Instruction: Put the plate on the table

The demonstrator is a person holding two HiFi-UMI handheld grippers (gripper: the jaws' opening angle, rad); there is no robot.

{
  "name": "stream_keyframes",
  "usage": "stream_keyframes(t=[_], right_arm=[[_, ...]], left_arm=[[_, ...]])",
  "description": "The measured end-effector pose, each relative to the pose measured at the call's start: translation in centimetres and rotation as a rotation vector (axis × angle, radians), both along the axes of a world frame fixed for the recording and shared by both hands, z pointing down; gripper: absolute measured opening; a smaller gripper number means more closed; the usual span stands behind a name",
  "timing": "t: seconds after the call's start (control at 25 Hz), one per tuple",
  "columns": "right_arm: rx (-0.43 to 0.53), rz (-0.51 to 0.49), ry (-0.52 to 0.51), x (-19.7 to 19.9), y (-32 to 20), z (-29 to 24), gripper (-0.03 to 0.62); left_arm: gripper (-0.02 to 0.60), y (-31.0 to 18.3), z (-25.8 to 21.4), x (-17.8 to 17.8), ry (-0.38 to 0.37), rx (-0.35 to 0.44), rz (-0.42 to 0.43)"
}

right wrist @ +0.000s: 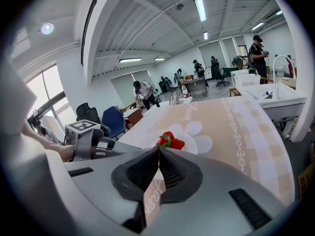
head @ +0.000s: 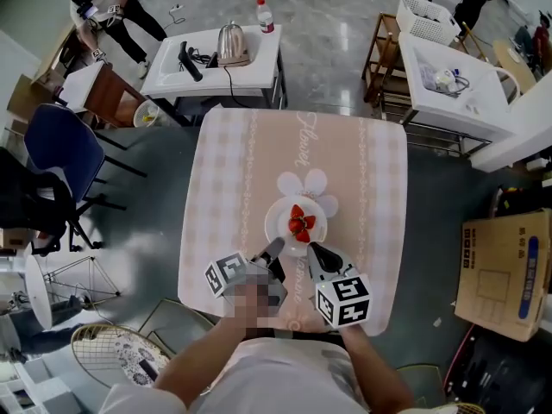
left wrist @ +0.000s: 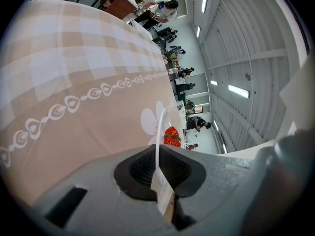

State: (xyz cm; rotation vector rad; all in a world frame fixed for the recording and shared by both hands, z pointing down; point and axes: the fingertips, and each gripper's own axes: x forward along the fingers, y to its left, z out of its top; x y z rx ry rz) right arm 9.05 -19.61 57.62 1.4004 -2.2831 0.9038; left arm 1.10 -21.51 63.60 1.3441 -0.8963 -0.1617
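Leftmost, a blue chair (head: 59,152) stands beside the table (head: 222,188), whose pink checked cloth runs under everything at the centre; behind it, a white side table (head: 172,65) carries a kettle (head: 231,45) and a bottle (head: 265,15). Nearer the person, the left gripper (head: 274,248) reaches in from the near side; in the left gripper view its jaws are pressed together on the thin white rim of the plate (left wrist: 159,127), which shows there edge-on. The plate (head: 279,218) sits over the middle of the cloth, just on the near side of a white flower print (head: 316,185), with strawberries (head: 301,222) heaped on it; whether it rests on the cloth or hangs just above it cannot be told. To its right, the right gripper (head: 314,250) meets the same near rim close beside the left one; in the right gripper view its pads close to a thin line at the plate's edge, the strawberries (right wrist: 169,140) just beyond the tips. Further right, a cardboard box (head: 504,266) lies on the floor, and a white basket (head: 429,17) sits on another table at the far right.
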Motion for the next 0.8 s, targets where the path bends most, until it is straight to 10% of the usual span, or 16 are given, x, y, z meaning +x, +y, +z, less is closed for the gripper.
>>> stream_keyframes(t=[0.8], right_arm=[[-0.037,-0.065,-0.028,0.1,-0.4,2.0,0.005]], left_arm=[[0.017,-0.2,2.0,0.2,-0.124,0.006,0.034]])
